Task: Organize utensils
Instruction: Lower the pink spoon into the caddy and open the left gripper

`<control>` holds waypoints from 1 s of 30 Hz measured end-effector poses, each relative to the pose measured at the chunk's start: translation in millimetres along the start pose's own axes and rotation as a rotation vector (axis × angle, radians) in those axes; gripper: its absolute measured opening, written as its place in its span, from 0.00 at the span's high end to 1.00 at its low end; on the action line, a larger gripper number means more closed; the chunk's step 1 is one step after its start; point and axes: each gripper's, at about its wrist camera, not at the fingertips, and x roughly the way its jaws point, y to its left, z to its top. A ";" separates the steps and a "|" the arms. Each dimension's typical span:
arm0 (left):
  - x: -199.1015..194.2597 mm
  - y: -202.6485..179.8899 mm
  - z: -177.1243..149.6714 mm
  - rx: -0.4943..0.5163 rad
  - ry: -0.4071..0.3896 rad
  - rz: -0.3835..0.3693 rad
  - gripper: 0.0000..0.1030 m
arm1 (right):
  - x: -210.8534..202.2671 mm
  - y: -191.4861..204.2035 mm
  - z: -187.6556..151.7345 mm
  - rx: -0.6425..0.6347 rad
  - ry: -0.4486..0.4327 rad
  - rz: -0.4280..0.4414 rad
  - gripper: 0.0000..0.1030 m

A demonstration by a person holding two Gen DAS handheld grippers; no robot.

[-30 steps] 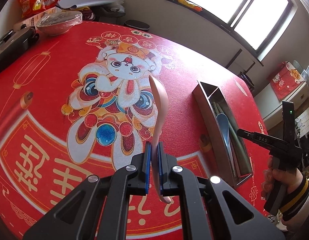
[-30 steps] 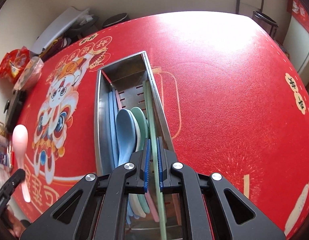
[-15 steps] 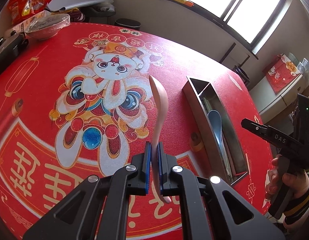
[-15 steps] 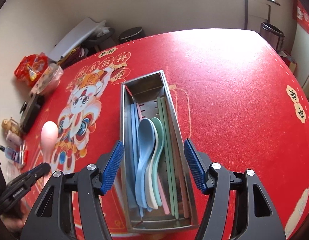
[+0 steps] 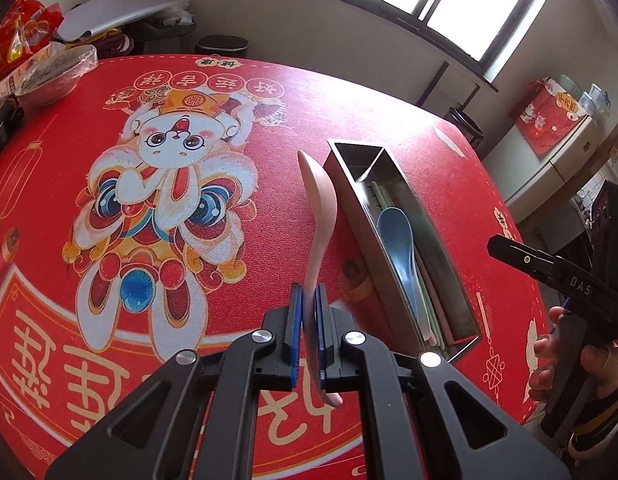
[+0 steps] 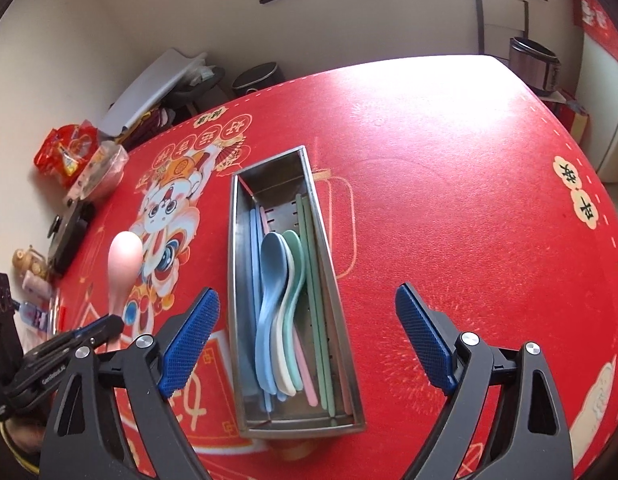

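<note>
Left gripper [image 5: 305,320]: blue pads clamped on the handle of a pink spoon [image 5: 320,216]. The spoon is carried edge-on, bowl end forward and raised above the red tablecloth [image 5: 109,300], handle tip poking out behind the pads. In the left wrist view the bowl end sits just beside the near long wall of the stainless utensil tray [image 5: 393,276], not yet over its opening. In the right wrist view the same spoon [image 6: 124,264] is well left of the tray, off the cloth.

Right gripper [image 6: 309,344]: fingers spread wide, nothing between them. It hangs above the near end of the tray [image 6: 341,280], roughly straddling it, without touching as far as can be told.

Tray contents, right wrist view:
- blue spoon [image 6: 272,280] on top of a nested stack, with a white spoon [image 6: 287,344] and a green spoon [image 6: 297,256] under it
- green chopsticks [image 6: 315,280] along the right side
- blue chopsticks [image 6: 253,264] along the left wall
- a pink stick or handle [image 6: 307,372] between the stack and the green chopsticks; type unclear

Progress judgement: mostly done. Most utensils already lie lengthwise in the tray, sorted loosely by kind. The pink spoon is the only loose utensil visible in either view, and no others lie on the cloth.

Left to do, likely: bring the pink spoon over the tray, turn it bowl-up to match, lay it on or beside the spoon stack, release.

Far table edge: a plastic-covered bowl [image 5: 53,76] and red snack bags [image 6: 67,152], not part of the task.
</note>
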 end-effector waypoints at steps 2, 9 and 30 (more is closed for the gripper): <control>0.7 -4.2 2.5 0.001 0.006 -0.005 0.94 | -3.3 -8.3 -0.5 0.021 -0.006 0.003 0.16; 3.4 -28.6 17.7 -0.007 0.038 -0.061 0.94 | -15.0 -33.0 -2.2 0.062 -0.024 0.003 0.16; 69.4 -103.3 15.1 -0.034 0.184 -0.077 0.94 | -24.3 -83.6 -4.1 0.081 -0.005 0.004 0.16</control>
